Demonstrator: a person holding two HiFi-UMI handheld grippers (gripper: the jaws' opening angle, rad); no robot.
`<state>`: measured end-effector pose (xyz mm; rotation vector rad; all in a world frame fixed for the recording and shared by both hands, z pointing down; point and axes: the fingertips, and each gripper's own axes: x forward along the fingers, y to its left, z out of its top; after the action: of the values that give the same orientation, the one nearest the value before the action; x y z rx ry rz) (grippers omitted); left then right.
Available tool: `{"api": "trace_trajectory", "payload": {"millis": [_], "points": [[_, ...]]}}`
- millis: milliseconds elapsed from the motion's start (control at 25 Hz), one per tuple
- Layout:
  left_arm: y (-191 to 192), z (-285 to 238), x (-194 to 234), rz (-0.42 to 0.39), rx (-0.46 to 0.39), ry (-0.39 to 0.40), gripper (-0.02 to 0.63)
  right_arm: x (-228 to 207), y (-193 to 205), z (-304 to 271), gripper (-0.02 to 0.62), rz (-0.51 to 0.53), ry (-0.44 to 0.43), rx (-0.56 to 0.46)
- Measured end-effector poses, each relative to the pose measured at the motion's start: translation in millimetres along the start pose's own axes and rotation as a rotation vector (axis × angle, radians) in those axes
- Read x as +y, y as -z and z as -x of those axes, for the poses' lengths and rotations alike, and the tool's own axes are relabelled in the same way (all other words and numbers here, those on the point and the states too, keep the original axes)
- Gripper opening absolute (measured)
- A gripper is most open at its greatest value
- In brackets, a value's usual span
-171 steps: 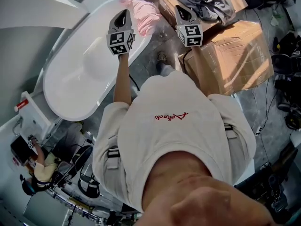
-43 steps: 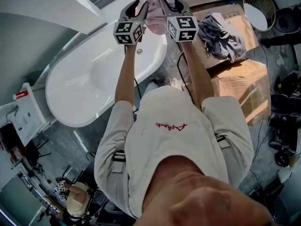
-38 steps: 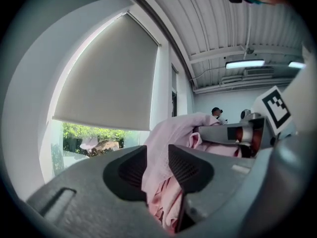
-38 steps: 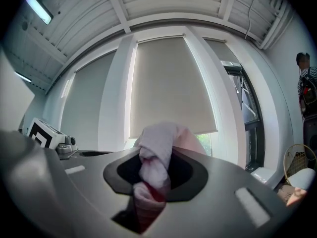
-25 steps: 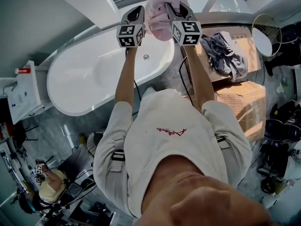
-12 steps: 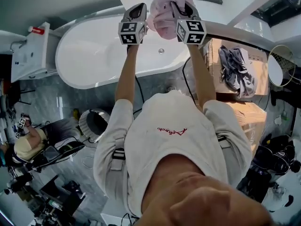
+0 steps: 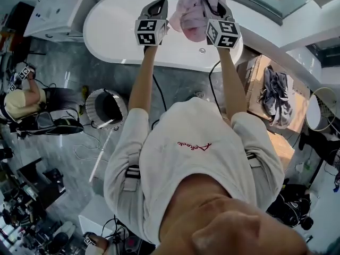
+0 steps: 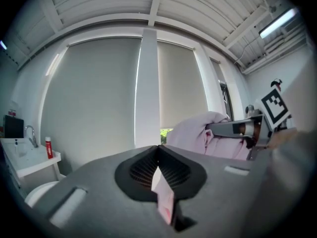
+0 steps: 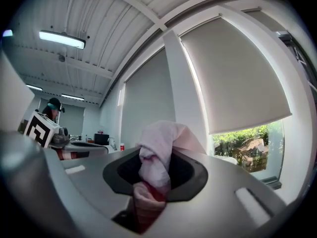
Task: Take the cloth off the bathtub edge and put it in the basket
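Observation:
The pink cloth (image 7: 194, 9) hangs bunched in the air between my two grippers, above the white bathtub's rim (image 7: 159, 62). My left gripper (image 7: 158, 4) is shut, and a thin pink strip of the cloth (image 8: 165, 205) shows pinched between its jaws. My right gripper (image 7: 211, 5) is shut on a thick fold of the cloth (image 9: 156, 162). In the left gripper view the right gripper (image 8: 237, 128) shows with the cloth's bulk (image 8: 195, 133) on it. A round grey ribbed basket (image 7: 106, 108) stands on the floor to the left, below the tub.
Cardboard boxes (image 7: 255, 73) with grey clothes (image 7: 275, 95) on them stand at the right. A round wire-rimmed thing (image 7: 319, 110) lies beyond them. A white sink counter (image 7: 53, 9) is at the tub's left end. A person (image 7: 21, 100) sits at far left among cables and gear.
The whole view has swung: the tub and boxes slid to the right and the floor with the round basket came in at the left. Both grippers kept their hold on the cloth.

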<state>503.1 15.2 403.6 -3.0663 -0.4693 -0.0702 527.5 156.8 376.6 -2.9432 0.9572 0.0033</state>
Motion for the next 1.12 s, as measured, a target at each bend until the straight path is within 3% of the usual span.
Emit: {"api": "trace_trajectory", "payload": {"millis": [440, 720, 1120], "points": [[15, 146, 67, -0.002, 0.022, -0.190, 0.000, 161, 0, -3, 0.106, -0.025, -0.240, -0.008], [14, 285, 132, 0.021, 0.013, -0.425, 0.000, 300, -6, 2, 0.106, -0.031, -0.455, -0.011], [21, 491, 189, 0.064, 0.009, -0.769, 0.000, 498, -3, 32, 0.106, -0.047, -0.777, 0.021]]}}
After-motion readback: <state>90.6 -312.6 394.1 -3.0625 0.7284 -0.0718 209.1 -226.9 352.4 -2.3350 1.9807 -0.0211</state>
